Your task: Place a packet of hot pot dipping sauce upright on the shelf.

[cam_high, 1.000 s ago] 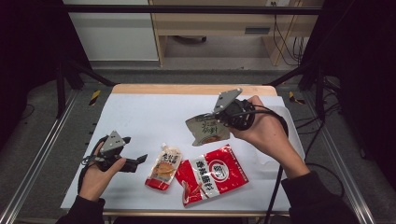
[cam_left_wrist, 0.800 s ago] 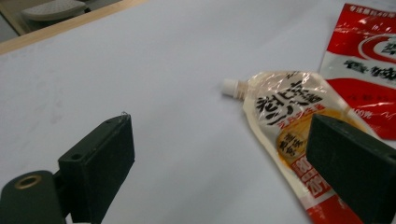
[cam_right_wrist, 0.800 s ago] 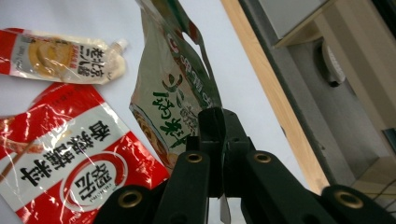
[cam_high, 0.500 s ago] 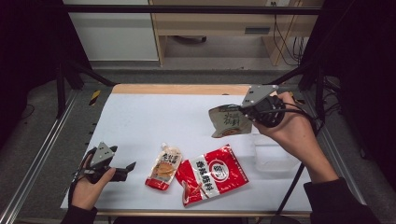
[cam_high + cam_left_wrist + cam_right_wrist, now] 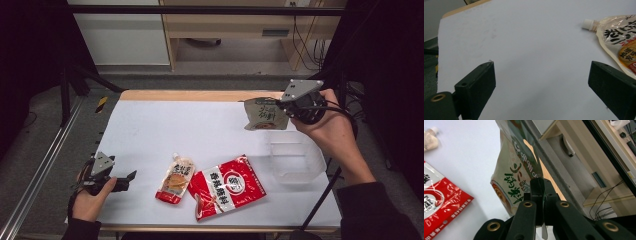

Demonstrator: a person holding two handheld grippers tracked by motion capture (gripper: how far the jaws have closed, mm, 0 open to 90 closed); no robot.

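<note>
A beige and green sauce pouch [image 5: 264, 114] hangs in the air at the table's far right, with my right gripper [image 5: 286, 107] shut on its edge. Close up, the right gripper [image 5: 539, 185] has both jaws pressed together on the green-lettered pouch [image 5: 510, 170]. A clear plastic box [image 5: 296, 156] sits on the white mat just below it. My left gripper [image 5: 131, 176] rests low at the mat's front left, open with nothing between its jaws [image 5: 541, 77]. A spouted beige pouch [image 5: 176, 178] lies to its right, beside a red packet [image 5: 227, 186].
The white mat [image 5: 190, 130] covers a wooden table. A metal rail [image 5: 40, 165] runs along the left side. A black stand leg [image 5: 320, 205] crosses the front right corner. Shelving and cables stand behind the table.
My right gripper carried the beige and green pouch rightward, now above the clear box. My left gripper slid toward the front left corner and lower.
</note>
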